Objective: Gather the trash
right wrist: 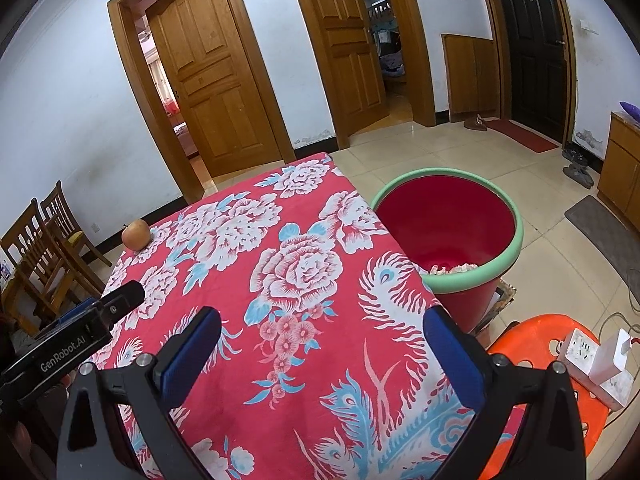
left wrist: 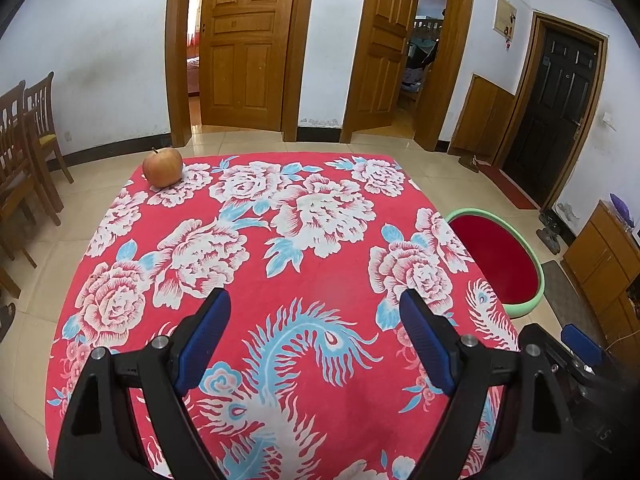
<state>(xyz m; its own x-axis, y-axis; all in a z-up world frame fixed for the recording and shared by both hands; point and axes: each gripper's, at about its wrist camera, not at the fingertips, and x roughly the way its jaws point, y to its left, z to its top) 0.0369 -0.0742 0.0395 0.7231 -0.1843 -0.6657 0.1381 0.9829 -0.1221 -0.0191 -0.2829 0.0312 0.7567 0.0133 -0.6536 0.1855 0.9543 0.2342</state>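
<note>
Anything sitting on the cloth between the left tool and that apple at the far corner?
Nothing visible. Between the open left tool and the orange-red apple lies only bare red floral tablecloth. The red bucket with the green rim stands off the table's right side, clear of that line.

Looks like someone's home: tiled floor [left wrist: 224, 140], wooden doors [left wrist: 244, 40], dining chairs [left wrist: 24, 128], floral cloth [left wrist: 280, 260] on the table, shoes [right wrist: 576, 168] by the entrance.

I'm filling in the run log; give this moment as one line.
left gripper: open, empty | right gripper: open, empty | round red-yellow apple: far table corner | red green-rimmed plastic bin: beside table
</note>
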